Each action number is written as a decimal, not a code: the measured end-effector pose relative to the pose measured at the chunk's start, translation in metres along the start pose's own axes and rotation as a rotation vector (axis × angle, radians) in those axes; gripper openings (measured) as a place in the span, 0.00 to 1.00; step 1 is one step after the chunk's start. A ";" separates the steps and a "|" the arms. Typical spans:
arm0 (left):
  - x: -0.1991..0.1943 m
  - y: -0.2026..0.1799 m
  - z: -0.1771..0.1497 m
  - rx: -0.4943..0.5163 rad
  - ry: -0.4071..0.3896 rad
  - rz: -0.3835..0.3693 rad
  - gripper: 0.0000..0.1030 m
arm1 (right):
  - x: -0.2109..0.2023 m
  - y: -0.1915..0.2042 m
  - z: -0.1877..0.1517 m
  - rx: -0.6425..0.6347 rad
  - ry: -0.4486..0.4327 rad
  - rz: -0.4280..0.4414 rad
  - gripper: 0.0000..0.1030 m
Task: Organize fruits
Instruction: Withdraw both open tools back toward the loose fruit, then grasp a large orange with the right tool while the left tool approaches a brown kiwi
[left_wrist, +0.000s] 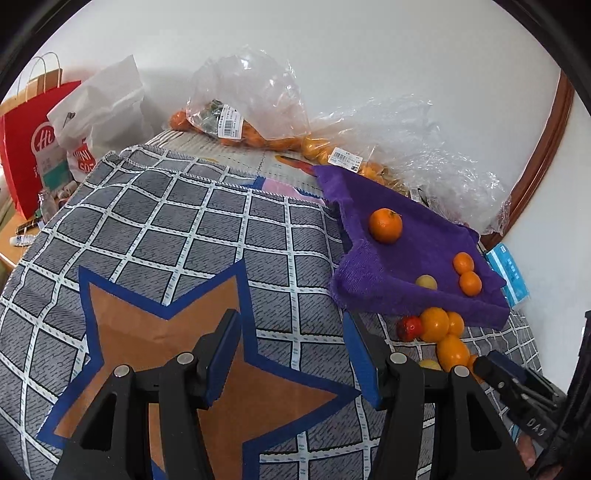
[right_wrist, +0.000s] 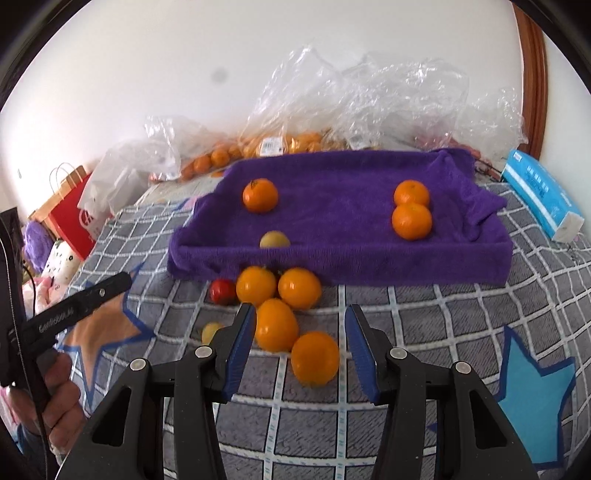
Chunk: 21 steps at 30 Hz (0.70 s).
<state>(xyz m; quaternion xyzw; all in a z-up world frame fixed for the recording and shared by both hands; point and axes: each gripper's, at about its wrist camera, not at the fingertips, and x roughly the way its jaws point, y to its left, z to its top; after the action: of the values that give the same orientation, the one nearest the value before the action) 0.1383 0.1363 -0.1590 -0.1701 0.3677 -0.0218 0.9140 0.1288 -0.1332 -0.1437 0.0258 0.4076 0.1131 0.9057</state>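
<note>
A purple cloth-lined tray (right_wrist: 406, 266) (left_wrist: 406, 302) holds three mandarins (right_wrist: 260, 194) (right_wrist: 411, 220) (right_wrist: 411, 192) and a small yellow fruit (right_wrist: 274, 240). In front of it on the checked cloth lie several orange fruits (right_wrist: 314, 357) (right_wrist: 275, 325) (right_wrist: 299, 288) (right_wrist: 256, 285), a red fruit (right_wrist: 222, 291) and a small yellow one (right_wrist: 211, 331). My right gripper (right_wrist: 300, 347) is open, its jaws on either side of the nearest orange fruits. My left gripper (left_wrist: 291, 354) is open and empty over the star-patterned cloth, left of the tray. The loose fruits also show in the left wrist view (left_wrist: 434, 325).
Clear plastic bags of oranges (left_wrist: 240, 122) (right_wrist: 288, 144) lie behind the tray by the wall. A blue tissue pack (right_wrist: 543, 194) sits right of the tray. Red and white shopping bags (left_wrist: 33, 140) stand at the far left. The right gripper's body shows in the left wrist view (left_wrist: 517, 391).
</note>
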 end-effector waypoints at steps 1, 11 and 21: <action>-0.001 0.001 0.000 -0.006 -0.005 -0.016 0.53 | 0.003 0.000 -0.004 -0.009 0.014 -0.013 0.48; -0.001 -0.015 -0.009 0.065 0.018 -0.075 0.54 | -0.004 -0.019 -0.013 0.031 -0.030 -0.028 0.31; 0.012 -0.091 -0.029 0.192 0.125 -0.081 0.52 | -0.020 -0.060 -0.011 -0.029 -0.084 -0.187 0.31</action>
<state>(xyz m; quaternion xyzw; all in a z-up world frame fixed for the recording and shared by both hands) 0.1354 0.0406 -0.1567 -0.0946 0.4128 -0.1043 0.8999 0.1185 -0.1967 -0.1447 -0.0206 0.3683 0.0326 0.9289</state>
